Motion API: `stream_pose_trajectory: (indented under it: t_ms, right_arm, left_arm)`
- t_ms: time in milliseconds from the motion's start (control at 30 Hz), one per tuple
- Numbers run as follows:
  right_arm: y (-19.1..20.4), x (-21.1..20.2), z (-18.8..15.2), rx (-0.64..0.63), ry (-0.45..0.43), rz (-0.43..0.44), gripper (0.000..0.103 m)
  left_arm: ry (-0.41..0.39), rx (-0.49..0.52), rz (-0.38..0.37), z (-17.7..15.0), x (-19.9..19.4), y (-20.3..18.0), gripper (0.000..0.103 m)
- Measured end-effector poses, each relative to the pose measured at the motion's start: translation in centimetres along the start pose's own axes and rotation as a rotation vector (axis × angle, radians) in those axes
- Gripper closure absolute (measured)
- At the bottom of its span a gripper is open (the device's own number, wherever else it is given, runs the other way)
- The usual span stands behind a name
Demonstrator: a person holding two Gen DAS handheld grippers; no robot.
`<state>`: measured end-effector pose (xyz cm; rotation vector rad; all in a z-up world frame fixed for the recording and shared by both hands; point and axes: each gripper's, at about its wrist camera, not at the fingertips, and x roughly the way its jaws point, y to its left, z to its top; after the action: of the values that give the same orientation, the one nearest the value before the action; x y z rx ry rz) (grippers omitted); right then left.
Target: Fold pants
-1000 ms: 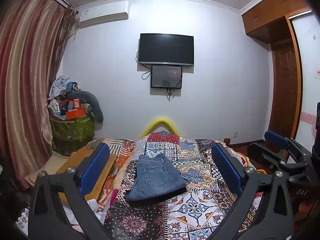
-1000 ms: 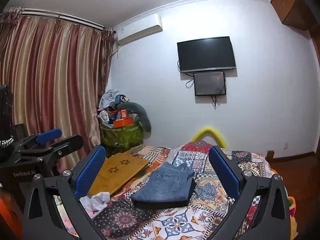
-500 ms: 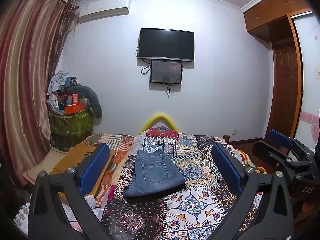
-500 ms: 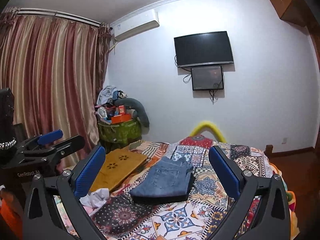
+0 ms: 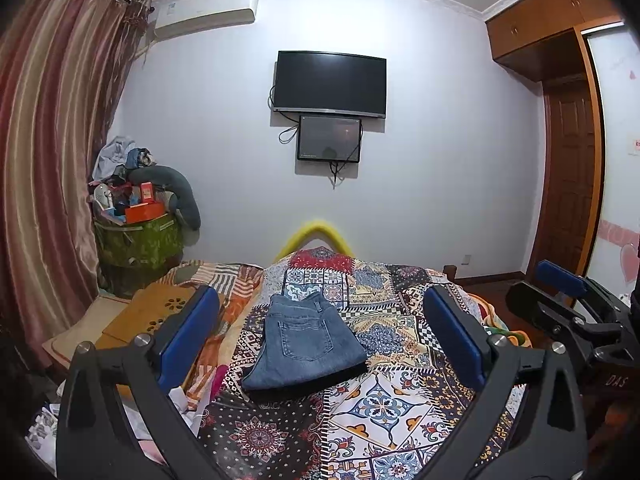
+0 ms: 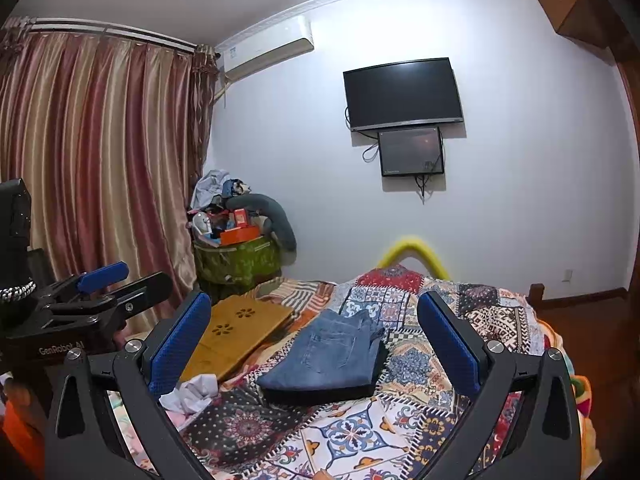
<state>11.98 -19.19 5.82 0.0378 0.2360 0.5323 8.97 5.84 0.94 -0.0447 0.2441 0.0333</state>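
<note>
Blue denim pants point(image 5: 304, 344) lie folded into a compact rectangle on the patterned bedspread point(image 5: 400, 400), back pocket up. They also show in the right wrist view point(image 6: 332, 354). My left gripper point(image 5: 320, 336) is open and empty, held back from and above the pants. My right gripper point(image 6: 314, 340) is open and empty, also back from the pants. Each gripper shows at the edge of the other's view: the right one point(image 5: 568, 304) and the left one point(image 6: 104, 292).
A wooden lap desk point(image 6: 236, 332) lies on the bed left of the pants, with crumpled white cloth point(image 6: 196, 394) near it. A green basket point(image 5: 136, 240) full of clutter stands by the curtain point(image 5: 44, 160). A TV point(image 5: 332, 84) hangs on the far wall.
Both grippers have drawn back and tilted slightly up, so the folded pants sit a little farther away in both views. The pants have not moved. Both grippers stay open.
</note>
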Motion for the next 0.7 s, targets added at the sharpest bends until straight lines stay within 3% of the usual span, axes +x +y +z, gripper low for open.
stream_pose_trajectory:
  t_ms: [700]
  right_arm:
    - [-0.30, -0.07, -0.11, 0.013, 0.004, -0.019, 0.000]
  left_arm:
    - [-0.002, 0.051, -0.025, -0.36, -0.27, -0.89, 0.000]
